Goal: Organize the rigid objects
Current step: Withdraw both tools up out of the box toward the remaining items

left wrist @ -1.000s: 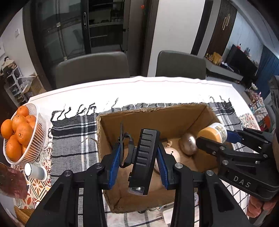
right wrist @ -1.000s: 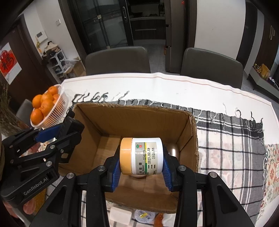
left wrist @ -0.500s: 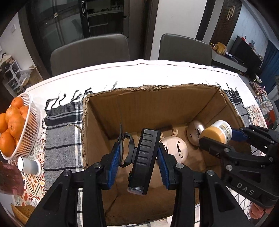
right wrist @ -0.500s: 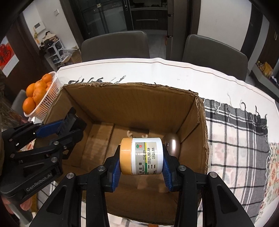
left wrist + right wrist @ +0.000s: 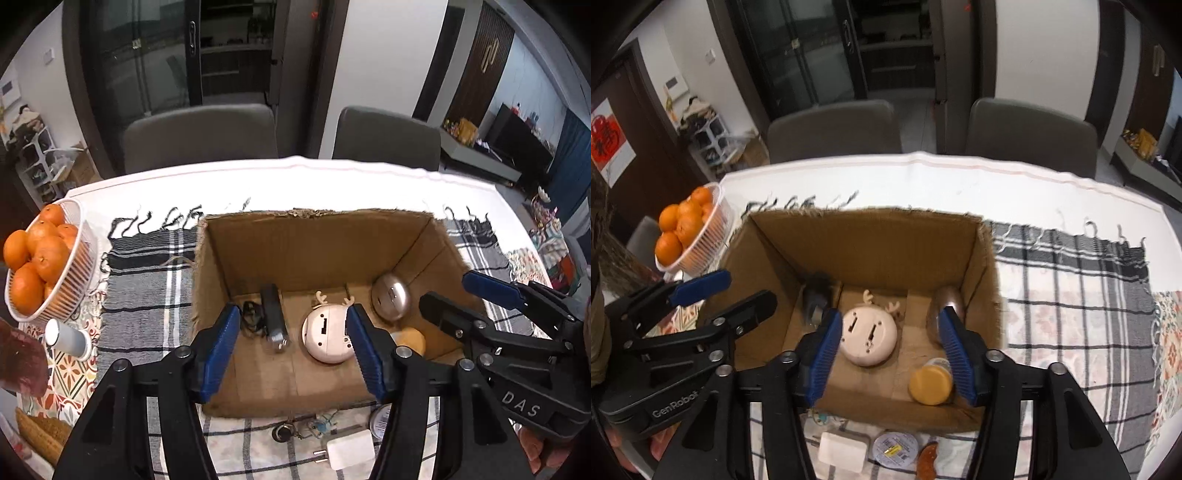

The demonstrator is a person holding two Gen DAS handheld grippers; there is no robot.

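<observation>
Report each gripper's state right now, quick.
Left gripper: open, holding nothing; the black device lies in the cardboard box.
Right gripper: open, holding nothing; the orange-lidded jar lies in the box.

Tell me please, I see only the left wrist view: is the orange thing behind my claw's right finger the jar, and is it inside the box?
Observer: Yes. In the right wrist view the jar sits inside the cardboard box, near its front right corner, with its orange lid toward the camera.
Operator: Does it touch the round white deer gadget?
Observer: No. A strip of box floor shows between the jar and the deer gadget.
Operator: What lies outside, in front of the box?
Observer: Beside the white charger lies a round labelled tin. To its right is a small orange-brown piece, which your view misses.
</observation>
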